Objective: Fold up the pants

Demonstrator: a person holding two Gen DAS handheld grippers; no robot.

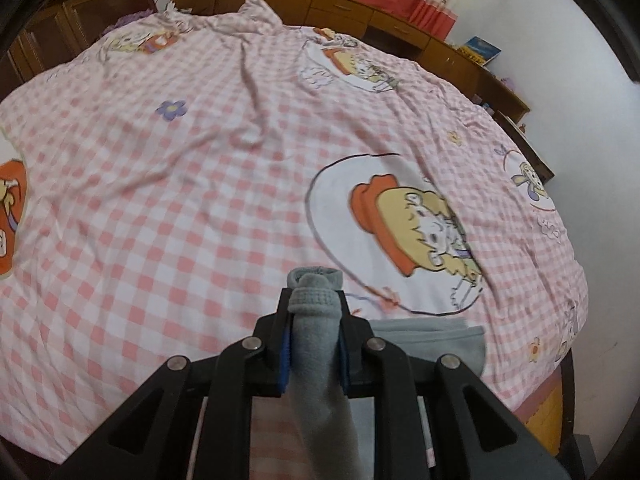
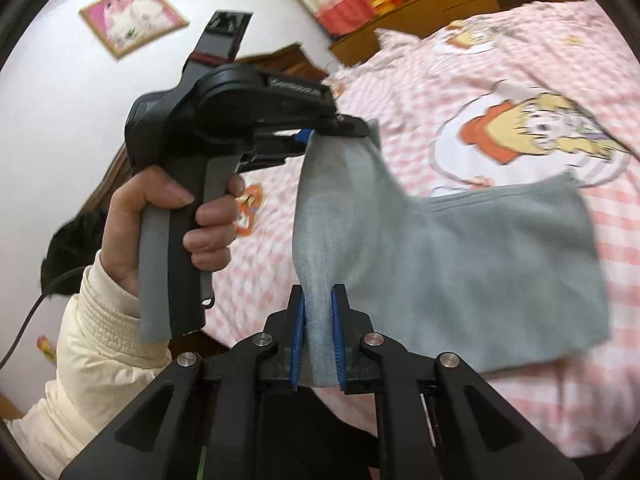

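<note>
Two grippers held the grey pants [image 2: 460, 264] aloft above the bed [image 1: 200, 200].
Left gripper [image 1: 314, 304] and right gripper [image 2: 319, 312] each pinched fabric; the next move probably called for laying it flat near the bed's edge.

The gray pants [image 1: 316, 360] run down past the bottom edge in the left wrist view, so most of them are out of sight there. In the right wrist view the pants [image 2: 460, 272] look smeared at the far edge, and they hide part of the bed [image 2: 540, 60] under them. The person's left hand [image 2: 168, 224] covers part of the left hand-held gripper [image 2: 340, 130] handle. The framed picture [image 2: 134, 18] on the wall is too fuzzy to make out.
</note>
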